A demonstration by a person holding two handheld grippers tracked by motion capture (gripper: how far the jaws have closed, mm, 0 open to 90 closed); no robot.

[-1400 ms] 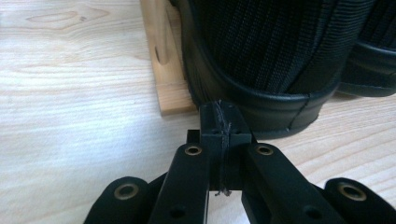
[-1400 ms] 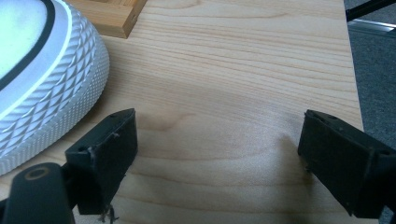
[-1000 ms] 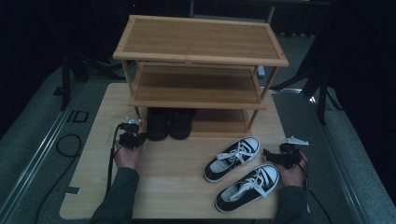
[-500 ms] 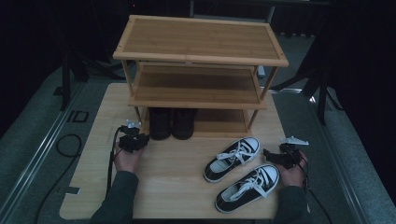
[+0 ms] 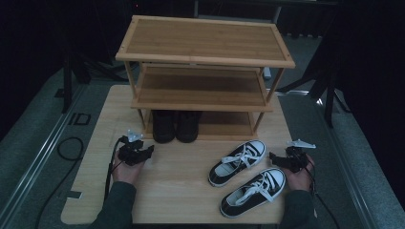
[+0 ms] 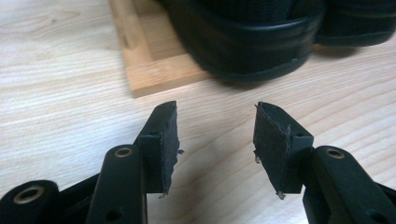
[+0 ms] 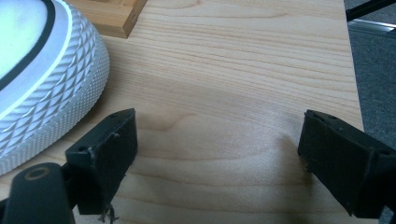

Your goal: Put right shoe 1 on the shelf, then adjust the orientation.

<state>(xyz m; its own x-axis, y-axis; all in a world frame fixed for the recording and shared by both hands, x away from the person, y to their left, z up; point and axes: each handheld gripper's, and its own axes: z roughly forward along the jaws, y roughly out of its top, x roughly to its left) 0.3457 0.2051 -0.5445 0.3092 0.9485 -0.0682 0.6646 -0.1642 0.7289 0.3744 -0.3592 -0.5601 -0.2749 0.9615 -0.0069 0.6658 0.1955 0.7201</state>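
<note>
Black-and-white sneakers (image 5: 247, 176) wait beside rack (image 5: 203, 102); both jaw pairs gape, holding nothing.
Right gripper (image 5: 278, 159) should pinch nearer sneaker's (image 7: 44, 79) heel squarely; left gripper (image 5: 145, 151) idles.

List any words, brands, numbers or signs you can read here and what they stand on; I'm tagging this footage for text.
None can be read.
Black-and-white sneakers: no legible brand in the dim high view.
Black shoes on the bottom shelf of the rack: no marking visible.
Dark mark on the floor left of the table: too blurred to read.
Left gripper and right gripper: bare black jaws.
</note>
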